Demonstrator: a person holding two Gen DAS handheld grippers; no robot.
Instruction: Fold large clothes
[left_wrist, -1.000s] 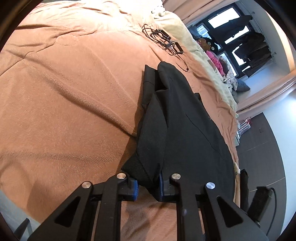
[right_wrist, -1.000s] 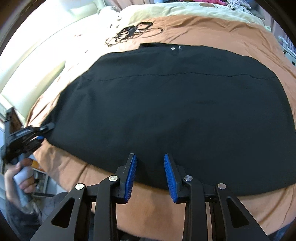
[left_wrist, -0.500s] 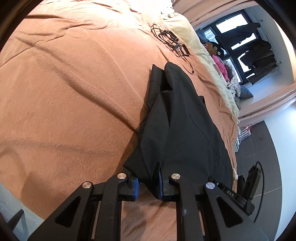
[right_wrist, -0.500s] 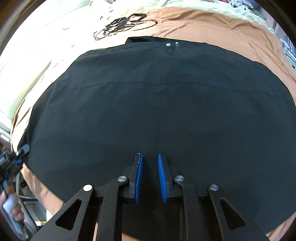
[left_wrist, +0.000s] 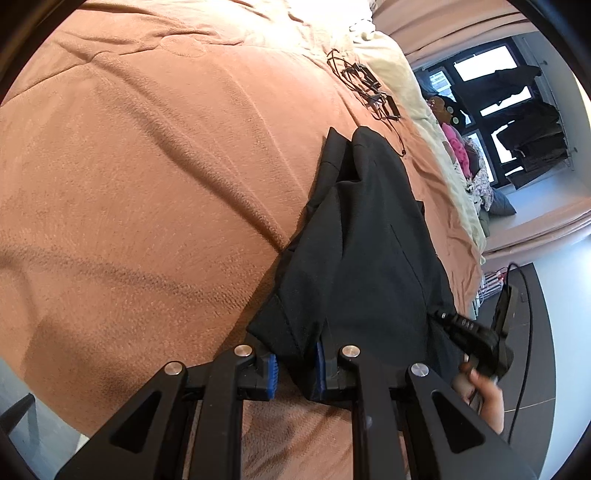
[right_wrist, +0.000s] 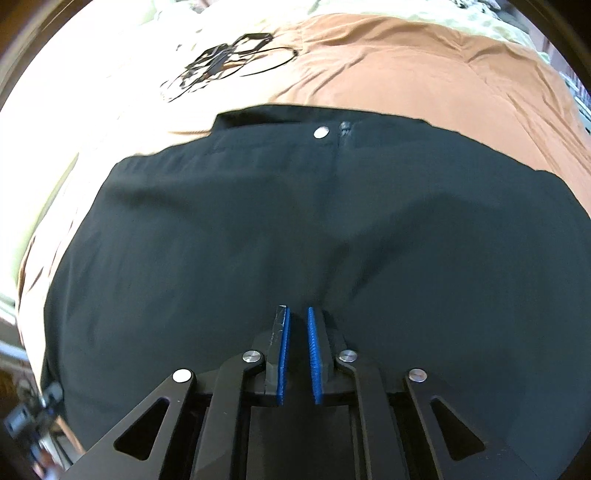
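While black garment (right_wrist: 295, 229) is lying spread on orange bedspread (left_wrist: 147, 184), left gripper (left_wrist: 295, 363) is pinching its bunched corner; right gripper (right_wrist: 297, 354) is resting narrowly parted over garment, grip unclear; cables (right_wrist: 229, 62) lying beyond.

Place: a bedroom in a home.
Bed: a wide bed under an orange-brown cover (left_wrist: 155, 177), filling most of both views.
Bedding: pale cream bedding (left_wrist: 417, 122) along the far edge.
Garments: dark clothes hanging on a rack (left_wrist: 532, 125) at the far right, by the window (left_wrist: 484, 62).
Curtain: pinkish drape (left_wrist: 436, 33) beside the window.
Loose items: black cables (right_wrist: 229, 62) lying on the bed, far side.
Floor: dark floor (left_wrist: 532, 343) at the right of the bed.
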